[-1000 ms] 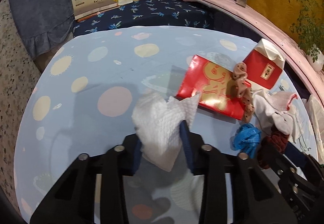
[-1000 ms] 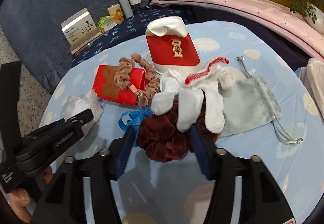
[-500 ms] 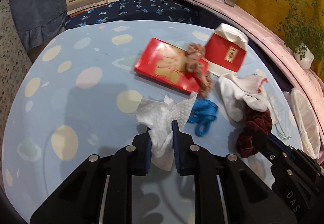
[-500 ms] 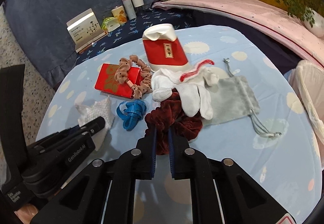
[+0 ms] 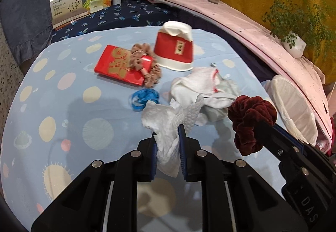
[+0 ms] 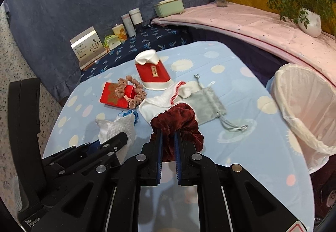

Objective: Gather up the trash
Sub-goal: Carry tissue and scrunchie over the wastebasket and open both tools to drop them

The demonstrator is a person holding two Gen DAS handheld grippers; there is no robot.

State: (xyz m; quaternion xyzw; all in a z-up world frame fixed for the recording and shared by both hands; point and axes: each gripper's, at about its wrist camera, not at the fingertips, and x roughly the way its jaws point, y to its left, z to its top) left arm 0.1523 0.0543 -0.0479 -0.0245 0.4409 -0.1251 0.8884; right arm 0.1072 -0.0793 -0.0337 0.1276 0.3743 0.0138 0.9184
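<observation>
Both grippers have lifted their loads off the tablecloth [image 5: 69, 106] since a second ago, when the tissue and scrunchie lay on it between spread fingers; both sets of jaws have just been closing onto them. Left gripper [image 5: 167, 133] now pinches the crumpled white tissue [image 5: 168, 120], which bunches above the blue pads and hangs below them, clear of the cloth. Right gripper [image 6: 168, 137] has its fingers pressed nearly together on the dark red scrunchie [image 6: 178, 125], also held up in the air; from the left camera it shows at the right, just beside the tissue. Left behind on the cloth are a blue band [image 5: 145, 97], a white sock [image 5: 201, 85] overlapping a grey pouch [image 6: 210, 104], a red packet [image 5: 119, 66] with a tan scrunchie [image 5: 147, 64] lying across it, and a red-and-white box [image 5: 176, 47]. At the table's right edge stands a bin [image 6: 304, 106] lined with a white bag, mouth tilted toward the cameras, apart from both loads.
</observation>
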